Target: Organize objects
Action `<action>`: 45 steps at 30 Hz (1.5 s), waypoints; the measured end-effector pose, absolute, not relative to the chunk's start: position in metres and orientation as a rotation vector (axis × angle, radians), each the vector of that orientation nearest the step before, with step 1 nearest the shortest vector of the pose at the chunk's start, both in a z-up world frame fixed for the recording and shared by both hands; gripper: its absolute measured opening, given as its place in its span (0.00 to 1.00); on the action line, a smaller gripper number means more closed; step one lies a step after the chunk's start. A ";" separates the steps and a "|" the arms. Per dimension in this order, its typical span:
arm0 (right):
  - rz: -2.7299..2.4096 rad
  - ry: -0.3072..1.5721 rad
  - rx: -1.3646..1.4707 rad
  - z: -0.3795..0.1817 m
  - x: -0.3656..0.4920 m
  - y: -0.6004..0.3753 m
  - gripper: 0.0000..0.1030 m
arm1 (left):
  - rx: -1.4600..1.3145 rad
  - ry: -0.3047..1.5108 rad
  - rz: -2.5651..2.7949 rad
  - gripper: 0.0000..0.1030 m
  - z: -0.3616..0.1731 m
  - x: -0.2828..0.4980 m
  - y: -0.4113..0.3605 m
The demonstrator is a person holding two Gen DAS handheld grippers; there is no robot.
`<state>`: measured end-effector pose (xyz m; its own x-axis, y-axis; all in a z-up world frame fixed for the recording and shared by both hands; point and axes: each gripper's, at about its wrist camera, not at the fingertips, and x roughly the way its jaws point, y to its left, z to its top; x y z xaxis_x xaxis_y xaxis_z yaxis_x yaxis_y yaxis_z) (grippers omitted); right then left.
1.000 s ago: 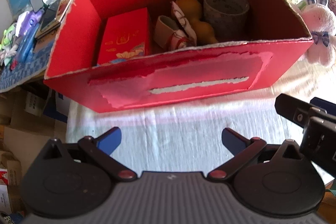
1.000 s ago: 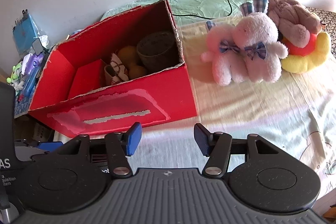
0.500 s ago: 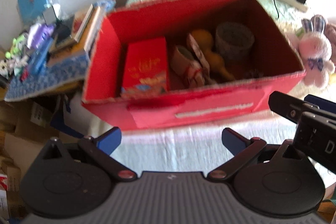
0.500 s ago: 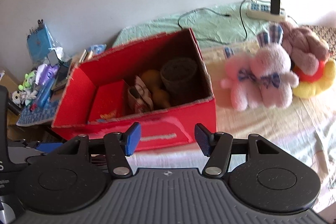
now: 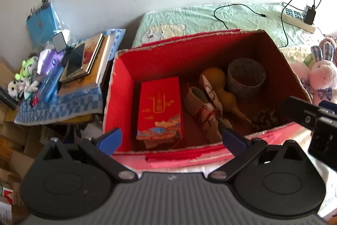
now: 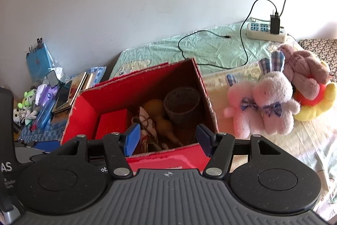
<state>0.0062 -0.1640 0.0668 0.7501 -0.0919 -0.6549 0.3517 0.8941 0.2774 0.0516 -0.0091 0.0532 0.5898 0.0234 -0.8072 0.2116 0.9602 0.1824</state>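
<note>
An open red cardboard box (image 5: 124, 85) with torn, ragged rims sits just ahead of both pairs of tongs, its near wall right beyond their blue tips. Inside, ahead of the left tongs' left tip, a red rectangular gift carton with gold print (image 5: 160, 107) lies flat. To its right a beige cloth bundle tied with red string (image 5: 202, 107) leans, touching a tan dried gourd (image 5: 219, 88) lying on its side. In the far right corner stands an upright grey patterned cup (image 5: 245, 77), open end up.
</note>
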 end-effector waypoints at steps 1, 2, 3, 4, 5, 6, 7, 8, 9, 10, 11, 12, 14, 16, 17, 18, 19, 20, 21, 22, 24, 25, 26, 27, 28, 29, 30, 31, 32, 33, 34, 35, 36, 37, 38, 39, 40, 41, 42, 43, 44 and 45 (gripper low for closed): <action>-0.254 0.679 0.401 0.067 0.007 -0.165 0.60 | 0.273 0.933 -0.114 0.99 0.052 0.053 -0.009; -0.260 0.676 0.403 0.066 0.008 -0.166 0.60 | 0.274 0.932 -0.115 0.99 0.051 0.055 -0.010; -0.264 0.675 0.405 0.066 0.009 -0.167 0.60 | 0.276 0.931 -0.115 0.99 0.049 0.057 -0.010; -0.267 0.676 0.408 0.065 0.010 -0.168 0.60 | 0.275 0.928 -0.116 0.99 0.048 0.058 -0.010; -0.267 0.676 0.410 0.065 0.011 -0.169 0.60 | 0.276 0.923 -0.119 0.99 0.047 0.060 -0.011; -0.268 0.675 0.411 0.064 0.012 -0.169 0.60 | 0.281 0.916 -0.123 0.99 0.046 0.061 -0.011; -0.269 0.671 0.411 0.063 0.012 -0.170 0.60 | 0.291 0.913 -0.123 0.99 0.044 0.063 -0.012; -0.271 0.668 0.411 0.063 0.012 -0.170 0.60 | 0.296 0.918 -0.125 0.99 0.041 0.065 -0.013; -0.272 0.664 0.411 0.062 0.013 -0.171 0.60 | 0.295 0.928 -0.131 0.99 0.039 0.068 -0.013; -0.274 0.660 0.412 0.061 0.015 -0.171 0.60 | 0.290 0.936 -0.135 0.99 0.038 0.070 -0.013; -0.275 0.656 0.412 0.061 0.016 -0.171 0.60 | 0.285 0.940 -0.134 0.99 0.037 0.072 -0.013; -0.275 0.652 0.413 0.060 0.018 -0.172 0.60 | 0.280 0.939 -0.131 0.99 0.037 0.073 -0.012; -0.273 0.649 0.414 0.058 0.021 -0.172 0.59 | 0.259 0.942 -0.131 0.99 0.037 0.075 -0.010; -0.270 0.653 0.415 0.056 0.025 -0.172 0.59 | 0.235 0.954 -0.139 0.99 0.036 0.078 -0.008; -0.266 0.656 0.414 0.055 0.028 -0.172 0.59 | 0.232 0.956 -0.140 0.99 0.035 0.079 -0.008; -0.263 0.658 0.413 0.054 0.030 -0.171 0.59 | 0.233 0.957 -0.139 0.99 0.034 0.080 -0.008; -0.260 0.660 0.412 0.053 0.032 -0.171 0.59 | 0.234 0.957 -0.137 0.99 0.034 0.081 -0.008; -0.258 0.663 0.412 0.052 0.034 -0.170 0.58 | 0.233 0.957 -0.136 0.99 0.033 0.081 -0.007; -0.257 0.666 0.414 0.051 0.037 -0.169 0.58 | 0.229 0.959 -0.137 0.99 0.033 0.082 -0.006; -0.256 0.668 0.415 0.050 0.039 -0.168 0.58 | 0.225 0.960 -0.139 0.99 0.033 0.083 -0.005; -0.258 0.671 0.412 0.049 0.042 -0.167 0.58 | 0.219 0.961 -0.138 0.99 0.033 0.085 -0.002; -0.257 0.673 0.409 0.048 0.044 -0.166 0.57 | 0.215 0.962 -0.136 0.99 0.032 0.086 -0.001; -0.258 0.676 0.407 0.047 0.045 -0.165 0.57 | 0.211 0.963 -0.134 0.99 0.032 0.088 0.001; -0.259 0.677 0.409 0.045 0.047 -0.164 0.56 | 0.205 0.966 -0.133 0.99 0.031 0.090 0.004; -0.259 0.678 0.411 0.044 0.048 -0.163 0.55 | 0.198 0.971 -0.133 0.99 0.031 0.091 0.006; -0.258 0.680 0.411 0.043 0.049 -0.163 0.55 | 0.193 0.974 -0.134 0.99 0.030 0.092 0.007; -0.258 0.682 0.411 0.042 0.050 -0.162 0.55 | 0.190 0.975 -0.136 0.99 0.030 0.093 0.008; -0.258 0.683 0.409 0.041 0.051 -0.161 0.55 | 0.189 0.974 -0.137 0.99 0.029 0.094 0.009; -0.258 0.685 0.404 0.040 0.052 -0.159 0.55 | 0.190 0.971 -0.138 0.99 0.029 0.094 0.010; -0.258 0.687 0.398 0.039 0.054 -0.158 0.55 | 0.192 0.967 -0.139 0.99 0.029 0.094 0.010; -0.259 0.688 0.395 0.038 0.055 -0.158 0.55 | 0.194 0.963 -0.139 0.99 0.029 0.094 0.010; -0.258 0.689 0.395 0.036 0.056 -0.158 0.55 | 0.196 0.958 -0.141 0.99 0.028 0.094 0.010; -0.254 0.691 0.398 0.035 0.057 -0.158 0.55 | 0.198 0.954 -0.143 0.99 0.028 0.094 0.010; -0.251 0.692 0.402 0.035 0.058 -0.158 0.54 | 0.198 0.952 -0.146 0.99 0.028 0.095 0.011; -0.252 0.693 0.405 0.034 0.059 -0.159 0.54 | 0.199 0.950 -0.149 0.99 0.027 0.096 0.011; -0.255 0.693 0.404 0.034 0.060 -0.159 0.54 | 0.197 0.946 -0.154 0.99 0.027 0.097 0.011; -0.257 0.692 0.401 0.034 0.061 -0.159 0.54 | 0.195 0.942 -0.158 0.99 0.027 0.098 0.011; -0.257 0.691 0.397 0.033 0.062 -0.159 0.54 | 0.194 0.939 -0.162 0.99 0.026 0.099 0.011; -0.258 0.689 0.394 0.033 0.063 -0.160 0.54 | 0.193 0.938 -0.166 0.99 0.026 0.100 0.010; -0.257 0.687 0.391 0.033 0.064 -0.160 0.54 | 0.192 0.938 -0.171 0.99 0.025 0.101 0.010; -0.256 0.685 0.388 0.033 0.065 -0.161 0.53 | 0.190 0.939 -0.176 0.99 0.024 0.102 0.010; -0.255 0.683 0.386 0.033 0.066 -0.162 0.53 | 0.190 0.939 -0.181 0.99 0.024 0.103 0.009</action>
